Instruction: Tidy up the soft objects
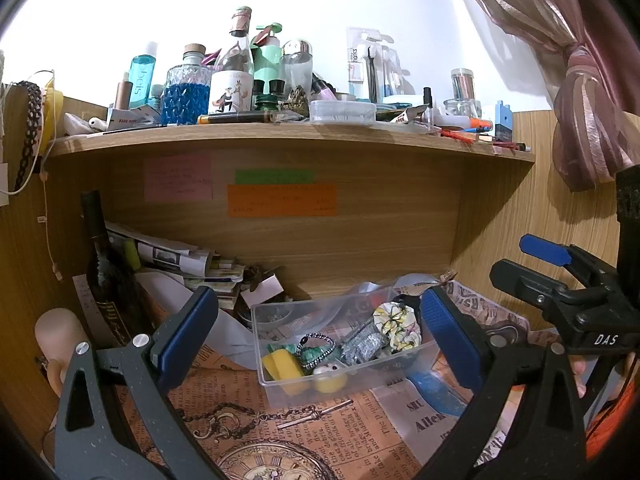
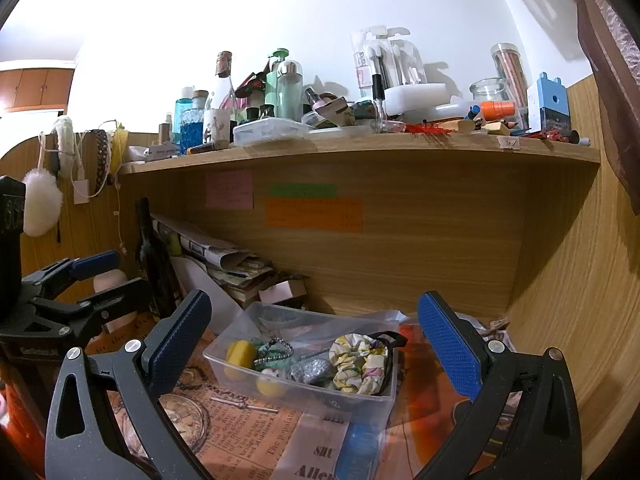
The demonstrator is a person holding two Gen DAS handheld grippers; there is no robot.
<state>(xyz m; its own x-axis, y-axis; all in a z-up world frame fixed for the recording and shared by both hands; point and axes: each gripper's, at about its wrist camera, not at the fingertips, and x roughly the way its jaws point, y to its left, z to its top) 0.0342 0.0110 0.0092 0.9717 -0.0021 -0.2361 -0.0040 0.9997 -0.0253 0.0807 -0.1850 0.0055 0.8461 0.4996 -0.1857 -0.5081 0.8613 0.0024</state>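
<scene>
A clear plastic box [image 1: 280, 384] [image 2: 240, 364] sits on the newspaper-print desk mat under the shelf. In it lie a floral scrunchie [image 1: 398, 326] [image 2: 358, 362], a yellow sponge [image 1: 282, 364] [image 2: 239, 354], a silver glittery piece [image 1: 362, 344] [image 2: 310, 372], a beaded band [image 1: 318, 346] and a small yellow ball [image 1: 332, 380]. My left gripper [image 1: 316, 336] is open and empty, hovering in front of the box. My right gripper [image 2: 316, 340] is open and empty, also facing the box. Each gripper shows at the side of the other's view, the right one [image 1: 560, 276], the left one [image 2: 80, 280].
A cluttered wooden shelf [image 1: 280, 136] [image 2: 360, 146] with bottles and jars runs above. A dark bottle [image 1: 100, 256] and a paper stack [image 1: 180, 264] stand at back left. A blue item [image 1: 432, 392] lies beside the box. Wooden walls close in the right side.
</scene>
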